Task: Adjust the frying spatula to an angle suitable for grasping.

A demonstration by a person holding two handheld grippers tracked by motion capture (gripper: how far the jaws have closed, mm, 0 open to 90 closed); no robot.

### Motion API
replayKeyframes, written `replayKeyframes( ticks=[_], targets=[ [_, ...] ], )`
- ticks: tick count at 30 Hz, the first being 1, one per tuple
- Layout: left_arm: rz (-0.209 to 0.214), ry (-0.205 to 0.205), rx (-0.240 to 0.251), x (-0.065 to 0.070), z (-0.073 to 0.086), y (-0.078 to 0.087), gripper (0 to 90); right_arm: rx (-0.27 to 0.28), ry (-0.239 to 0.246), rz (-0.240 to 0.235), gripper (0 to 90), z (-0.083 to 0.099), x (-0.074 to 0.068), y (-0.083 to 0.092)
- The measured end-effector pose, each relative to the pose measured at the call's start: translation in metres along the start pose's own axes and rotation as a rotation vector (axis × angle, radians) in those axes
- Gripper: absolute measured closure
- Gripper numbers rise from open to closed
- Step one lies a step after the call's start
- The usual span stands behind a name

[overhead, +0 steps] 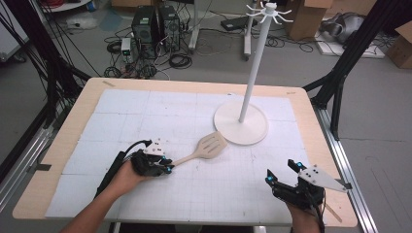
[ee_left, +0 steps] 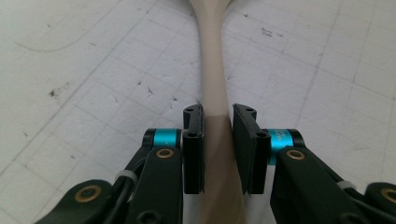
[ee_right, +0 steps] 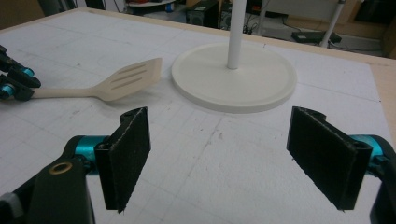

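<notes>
Spatula (overhead: 206, 148) handle sits between the pads of my left gripper (overhead: 167, 166), lying on the white gridded mat (overhead: 145, 116) a little left of the table's centre, with its slotted blade pointing toward two o'clock at the stand. In the left gripper view the beige handle (ee_left: 212, 84) runs straight up toward twelve o'clock and the blade is cut off by the top edge. The jaws flank the handle closely: the left pad looks to be against it, while on the right side I can make out a thin gap or shadow, so I cannot tell whether the clamp is fully made. The handle's near end is hidden under the gripper body.

My right gripper (overhead: 283, 170) hovers at about five o'clock on the table, jaws spread wide with nothing between them; its view looks through them to the bare mat. From there the spatula (ee_right: 112, 84) lies at ten o'clock, its handle end hidden by the left gripper (ee_right: 25, 84) at the frame's edge. The white stand (overhead: 241, 124) has its round base at one o'clock of the blade, close beside it but apart. Its pole is cut off in the right gripper view.
</notes>
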State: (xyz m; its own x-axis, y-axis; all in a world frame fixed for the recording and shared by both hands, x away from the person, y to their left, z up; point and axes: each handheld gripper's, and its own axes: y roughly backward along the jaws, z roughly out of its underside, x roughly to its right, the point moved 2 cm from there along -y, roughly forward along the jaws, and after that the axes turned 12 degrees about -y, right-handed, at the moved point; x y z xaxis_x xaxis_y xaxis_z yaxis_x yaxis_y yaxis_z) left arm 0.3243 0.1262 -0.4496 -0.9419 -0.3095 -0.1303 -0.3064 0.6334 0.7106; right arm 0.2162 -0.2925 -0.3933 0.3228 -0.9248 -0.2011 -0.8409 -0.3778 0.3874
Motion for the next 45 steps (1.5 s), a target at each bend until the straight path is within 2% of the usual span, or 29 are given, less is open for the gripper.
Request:
replayKeyframes(
  ticks=[4,6,12,14,16,20,24,27,37,38,39,40,41,42,43,44,45],
  targets=[
    [0.021,-0.025,0.007,0.004,-0.002,-0.001,74.1,0.000,-0.001,0.001,20.5,0.000,0.000,0.000],
    [0.038,-0.050,0.015,0.007,-0.004,0.000,74.1,0.001,-0.004,0.002,20.5,0.000,0.000,0.000],
    [0.072,-0.070,0.041,0.013,-0.009,0.000,74.1,0.003,0.000,0.003,20.4,0.000,0.000,0.000],
    [0.089,-0.091,0.046,0.016,-0.011,0.000,74.2,0.006,0.004,0.002,20.5,0.000,0.001,0.000],
    [0.099,-0.096,0.048,0.018,-0.012,0.000,74.1,0.003,-0.001,0.002,20.4,0.000,0.001,0.001],
    [0.130,-0.143,0.049,0.026,-0.018,-0.004,74.2,0.004,0.000,0.003,20.4,0.000,0.001,0.001],
    [0.143,-0.160,0.051,0.029,-0.021,-0.007,74.1,0.006,0.003,0.004,20.5,0.000,0.000,0.001],
    [0.146,-0.150,0.057,0.029,-0.021,-0.008,74.1,0.006,0.005,0.005,20.5,0.000,0.000,0.001],
    [0.142,-0.142,0.023,0.028,-0.018,-0.011,73.4,-0.004,0.007,-0.002,20.4,0.001,0.000,0.000],
    [0.127,-0.114,0.047,0.027,-0.018,-0.010,71.8,-0.015,0.009,-0.017,20.3,0.001,-0.001,-0.002],
    [0.127,-0.114,0.047,0.027,-0.018,-0.010,65.5,-0.014,0.016,-0.039,20.3,0.001,-0.002,-0.003],
    [0.112,-0.091,0.057,0.026,-0.018,-0.008,65.5,-0.014,0.016,-0.039,20.3,0.001,-0.002,-0.003],
    [0.095,-0.057,0.080,0.025,-0.018,-0.005,57.8,-0.020,0.014,-0.067,19.9,0.001,-0.003,-0.004],
    [0.079,-0.039,0.101,0.023,-0.018,-0.001,51.6,-0.023,0.021,-0.091,18.5,0.000,-0.005,-0.005],
    [0.061,-0.024,0.114,0.020,-0.017,0.003,43.2,-0.032,0.042,-0.152,18.0,-0.001,-0.009,-0.010],
    [0.043,-0.006,0.126,0.018,-0.017,0.008,43.2,-0.032,0.042,-0.152,18.0,-0.001,-0.009,-0.010],
    [0.021,0.011,0.146,0.016,-0.017,0.013,35.2,-0.062,0.055,-0.215,18.0,-0.002,-0.016,-0.016]
  ],
)
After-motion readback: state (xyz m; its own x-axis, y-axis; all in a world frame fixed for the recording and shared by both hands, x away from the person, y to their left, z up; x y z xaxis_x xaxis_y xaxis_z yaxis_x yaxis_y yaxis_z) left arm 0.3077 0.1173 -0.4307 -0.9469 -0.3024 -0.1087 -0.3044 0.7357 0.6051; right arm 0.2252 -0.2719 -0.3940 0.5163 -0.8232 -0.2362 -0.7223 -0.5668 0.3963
